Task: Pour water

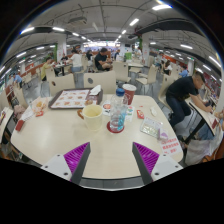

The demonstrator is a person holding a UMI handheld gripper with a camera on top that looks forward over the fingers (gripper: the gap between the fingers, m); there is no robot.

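A big round table (60, 135) is sitting ahead of the gripper (112, 156). A tray (70, 98) is lying at its far side. The water bottle (119, 108) is standing mid-table, beyond the wide-apart, empty fingers.

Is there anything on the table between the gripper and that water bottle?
Nothing visible. The open gripper has bare table ahead of its fingers up to the bottle. The yellow cup stands beside the bottle, not in front.
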